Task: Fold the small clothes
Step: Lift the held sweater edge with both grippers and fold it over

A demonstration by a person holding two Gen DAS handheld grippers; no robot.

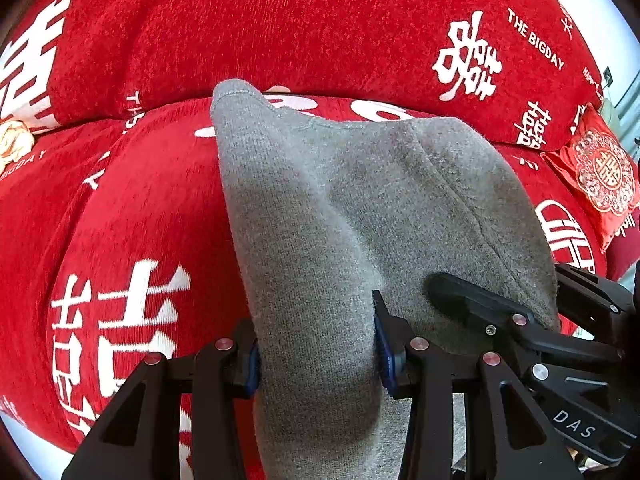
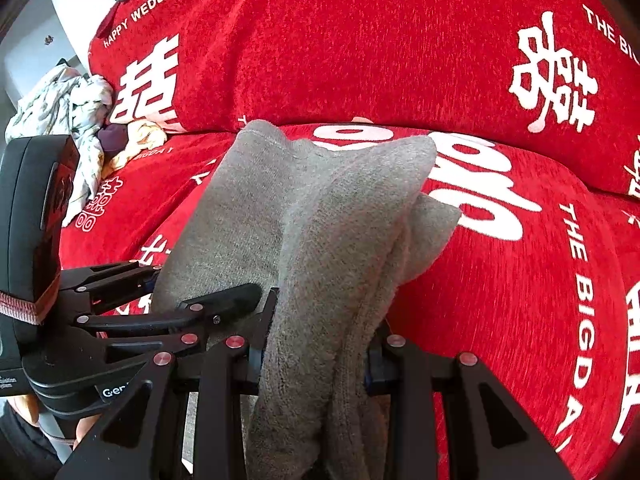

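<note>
The red sofa seat (image 2: 500,280) lies bare to the right of the grey cloth (image 2: 304,220), and on its left too. Far left of the cloth a heap of clothes (image 2: 68,120) blocks the seat; far right, a red cushion (image 1: 600,176).

Red sofa (image 1: 320,32), cover printed with white double-happiness characters, "THE BIGDAY", "HAPPY WEDDING". Small red embroidered cushion (image 1: 600,184) on seat, far right. Crumpled pale floral cloth heap (image 2: 68,112) at sofa's left end. White wall (image 2: 72,4) behind. Bright daylight.
</note>
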